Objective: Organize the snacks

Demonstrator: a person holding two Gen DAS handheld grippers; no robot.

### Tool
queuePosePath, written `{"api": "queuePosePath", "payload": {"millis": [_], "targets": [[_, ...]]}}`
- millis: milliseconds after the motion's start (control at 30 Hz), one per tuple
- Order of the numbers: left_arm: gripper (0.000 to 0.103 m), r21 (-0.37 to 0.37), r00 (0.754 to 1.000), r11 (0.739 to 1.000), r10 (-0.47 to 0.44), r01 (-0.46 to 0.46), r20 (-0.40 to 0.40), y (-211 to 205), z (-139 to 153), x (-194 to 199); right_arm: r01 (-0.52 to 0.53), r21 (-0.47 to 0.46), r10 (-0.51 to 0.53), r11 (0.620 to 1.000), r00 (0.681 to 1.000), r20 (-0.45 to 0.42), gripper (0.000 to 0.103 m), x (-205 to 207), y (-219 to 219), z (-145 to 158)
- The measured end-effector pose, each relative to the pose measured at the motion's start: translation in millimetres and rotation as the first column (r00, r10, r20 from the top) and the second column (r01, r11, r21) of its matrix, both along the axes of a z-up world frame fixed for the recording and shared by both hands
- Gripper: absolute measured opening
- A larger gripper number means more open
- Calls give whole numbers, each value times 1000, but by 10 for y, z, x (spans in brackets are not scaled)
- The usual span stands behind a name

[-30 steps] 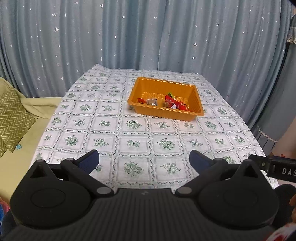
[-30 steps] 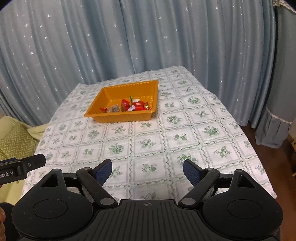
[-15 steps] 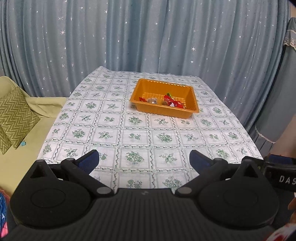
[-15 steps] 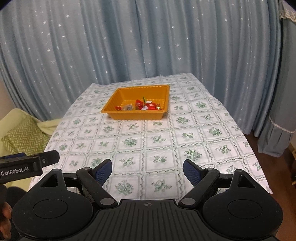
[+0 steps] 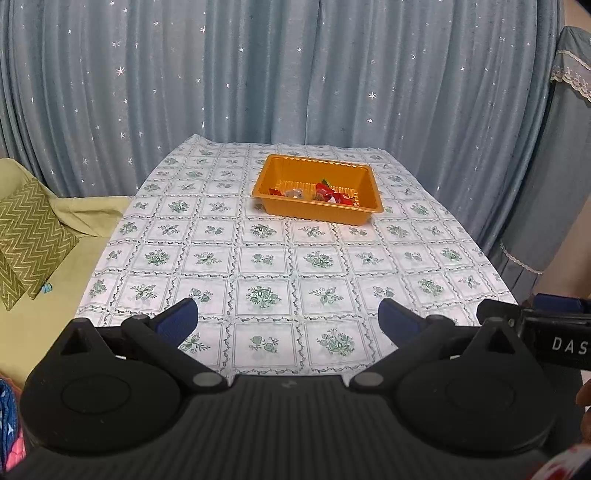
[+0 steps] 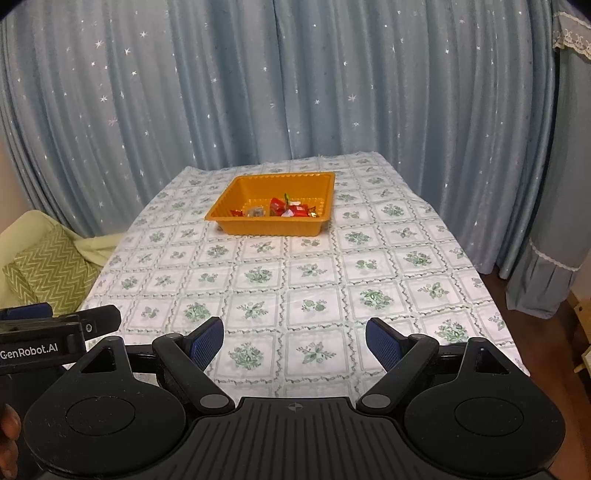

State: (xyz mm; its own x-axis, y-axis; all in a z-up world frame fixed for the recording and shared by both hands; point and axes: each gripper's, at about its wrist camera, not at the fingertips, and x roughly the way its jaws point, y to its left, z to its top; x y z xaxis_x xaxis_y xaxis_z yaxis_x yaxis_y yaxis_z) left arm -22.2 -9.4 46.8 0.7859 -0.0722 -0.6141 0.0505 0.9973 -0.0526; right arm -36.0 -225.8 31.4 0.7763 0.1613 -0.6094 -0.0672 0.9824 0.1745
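I'm in a home, prob. a living or dining room. Floor-length blue-grey curtains w/ small silver stars [image 5: 258, 74] hang right behind the table's far edge and wrap round its right side. The table wears a white tablecloth w/ green floral squares [image 6: 295, 280], very domestic. Off its left edge sits a pale yellow-green sofa [image 5: 85, 236] w/ a green zigzag-pattern cushion [image 5: 26, 229]. Lace-trimmed blue fabric [image 6: 569, 22] at top right; brown wood floor [image 6: 535, 332] past the table's right edge.
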Motion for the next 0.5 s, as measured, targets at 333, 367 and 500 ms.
{"api": "queuePosePath", "payload": {"millis": [333, 367, 500], "targets": [[103, -14, 1000, 1000, -12, 13, 13, -13, 34, -111, -4, -10, 4, 1000, 1000, 19, 84, -104, 33, 44], [103, -15, 1000, 1000, -13, 13, 13, -9, 39, -107, -5, -9, 5, 1000, 1000, 19, 84, -107, 31, 40], [103, -17, 1000, 1000, -14, 14, 17, -6, 46, -108, -5, -10, 5, 1000, 1000, 22, 84, -103, 44, 53]]}}
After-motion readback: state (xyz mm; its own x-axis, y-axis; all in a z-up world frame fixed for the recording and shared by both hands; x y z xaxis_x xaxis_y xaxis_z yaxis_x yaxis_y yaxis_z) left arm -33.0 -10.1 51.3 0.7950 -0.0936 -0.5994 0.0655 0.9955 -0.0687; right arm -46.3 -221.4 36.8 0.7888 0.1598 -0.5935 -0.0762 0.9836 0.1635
